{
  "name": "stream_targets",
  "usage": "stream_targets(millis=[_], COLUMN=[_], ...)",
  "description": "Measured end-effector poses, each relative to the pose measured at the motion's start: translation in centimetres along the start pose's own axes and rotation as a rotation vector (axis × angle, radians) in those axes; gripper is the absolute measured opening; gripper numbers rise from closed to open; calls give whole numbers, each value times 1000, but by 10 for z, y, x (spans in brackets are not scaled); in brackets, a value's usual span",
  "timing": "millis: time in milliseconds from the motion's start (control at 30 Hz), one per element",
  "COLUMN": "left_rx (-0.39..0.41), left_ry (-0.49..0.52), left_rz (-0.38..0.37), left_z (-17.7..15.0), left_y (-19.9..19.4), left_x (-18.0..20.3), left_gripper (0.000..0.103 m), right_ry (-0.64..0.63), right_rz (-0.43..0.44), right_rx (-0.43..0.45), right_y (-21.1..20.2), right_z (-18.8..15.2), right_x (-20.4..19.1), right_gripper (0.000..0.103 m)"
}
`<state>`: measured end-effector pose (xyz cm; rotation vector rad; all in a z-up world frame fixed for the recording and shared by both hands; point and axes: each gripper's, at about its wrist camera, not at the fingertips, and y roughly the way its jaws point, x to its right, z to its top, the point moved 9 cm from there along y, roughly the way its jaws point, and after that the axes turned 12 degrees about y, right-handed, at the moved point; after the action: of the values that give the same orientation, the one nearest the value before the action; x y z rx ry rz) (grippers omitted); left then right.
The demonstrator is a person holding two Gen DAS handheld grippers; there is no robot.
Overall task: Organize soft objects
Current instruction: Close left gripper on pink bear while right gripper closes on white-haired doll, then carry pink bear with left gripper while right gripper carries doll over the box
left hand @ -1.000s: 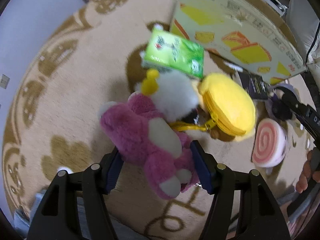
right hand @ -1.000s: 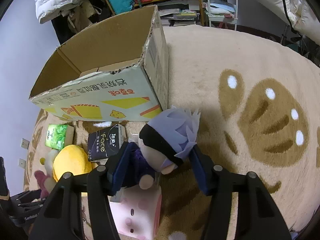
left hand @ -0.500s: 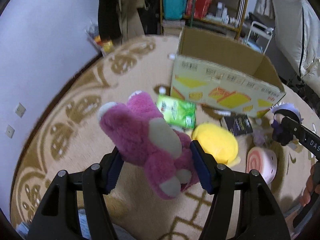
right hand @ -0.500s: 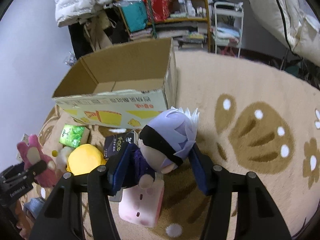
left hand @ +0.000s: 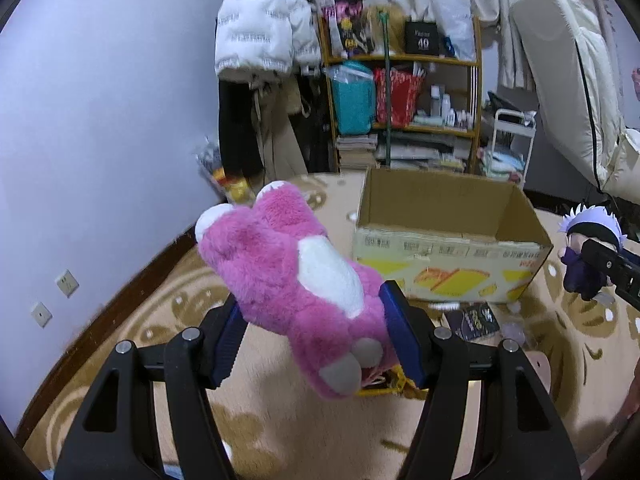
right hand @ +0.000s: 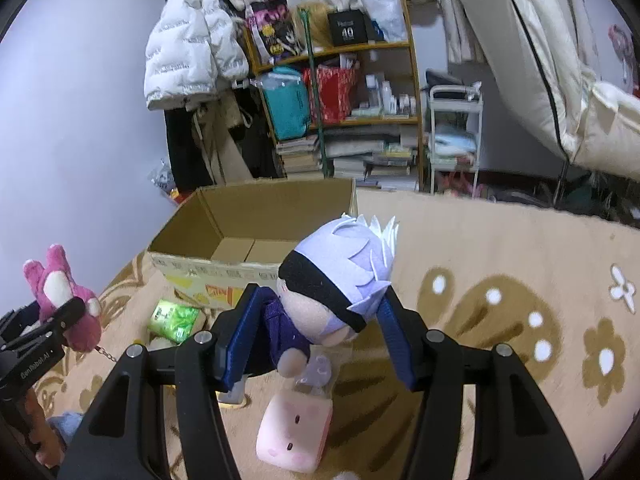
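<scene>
My left gripper (left hand: 316, 330) is shut on a pink plush bear (left hand: 288, 276) with a white belly, held above the carpet. My right gripper (right hand: 316, 332) is shut on a plush doll (right hand: 336, 280) with pale lilac hair, a black blindfold and a dark purple body. An open cardboard box (left hand: 448, 264) with yellow print stands on the carpet beyond both toys; its inside (right hand: 256, 240) looks bare. In the right wrist view the pink bear (right hand: 60, 300) hangs at far left with a small chain under it. In the left wrist view the doll (left hand: 592, 248) shows at far right.
On the carpet lie a green tissue pack (right hand: 174, 318), a black tissue pack (left hand: 474, 320) and a pink square cushion (right hand: 296, 432). A cluttered shelf (left hand: 400, 112), a hanging white jacket (left hand: 260, 28) and a small white cart (right hand: 454, 136) stand behind the box. A padded white mattress (left hand: 580, 92) leans at right.
Both grippers have risen with their toys and tilted up, so the box's inside and the back of the room came into view. The yellow plush and the rest stayed on the carpet.
</scene>
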<state>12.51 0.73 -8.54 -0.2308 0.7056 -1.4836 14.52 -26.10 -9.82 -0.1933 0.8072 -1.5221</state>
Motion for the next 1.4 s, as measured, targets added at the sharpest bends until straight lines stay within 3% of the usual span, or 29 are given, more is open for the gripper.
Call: stream_targets(millis=[700,1000,1133,1400], left_rx=[221,303,347,404], left_ry=[17,37,27,69], left_rz=[21,-5,-3,1], left_z=[65,109,127,154], left_y=[-49,-48,-50,-50], left_x=[-13,-6,-5,10], left_gripper=[65,65,65,65], right_ry=[-61,-78,-123,-138], right_rz=[52,25,-26,-26], right_rx=[194,284,337,362], right_y=[-40,-46,-48,-43], right_z=[31,65,74,91], right_x=[-26,-41,-51,-62], right_gripper=[61,62,62,62])
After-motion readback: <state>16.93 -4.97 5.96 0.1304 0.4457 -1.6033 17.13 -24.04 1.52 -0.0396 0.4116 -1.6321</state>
